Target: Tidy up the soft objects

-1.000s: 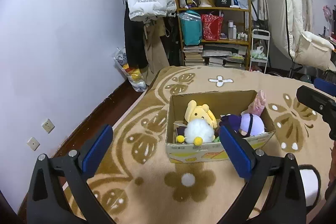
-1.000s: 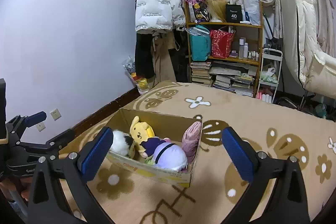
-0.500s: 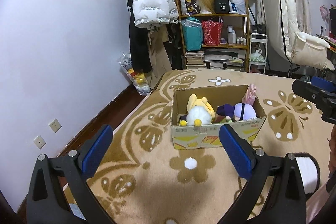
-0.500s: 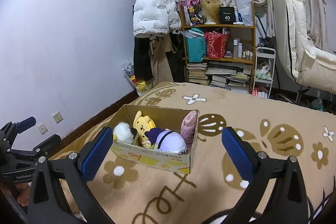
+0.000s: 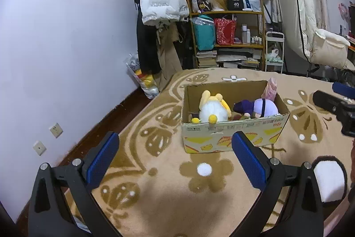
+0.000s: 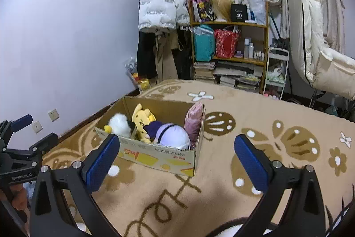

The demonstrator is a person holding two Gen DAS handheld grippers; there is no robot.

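Observation:
A cardboard box (image 5: 233, 139) (image 6: 155, 156) stands on the patterned carpet. It holds a white fluffy plush (image 5: 213, 112) (image 6: 119, 123), a yellow plush (image 6: 142, 119), a purple round plush (image 5: 264, 107) (image 6: 173, 136) and a pink plush (image 5: 269, 90) (image 6: 194, 120) leaning in the corner. My left gripper (image 5: 175, 159) is open and empty, held back from the box's near side. My right gripper (image 6: 175, 157) is open and empty, off the box's other side; it also shows at the right edge of the left wrist view (image 5: 332, 101).
A shelf unit (image 6: 228, 54) with bags and books, a hanging white jacket (image 6: 164, 6) and a white padded chair (image 6: 319, 48) stand along the far wall. A black-and-white soft item (image 5: 328, 181) lies on the carpet at my lower right.
Both grippers have pulled back and risen away from the box, which now looks smaller and farther. The plush toys in the box have not moved.

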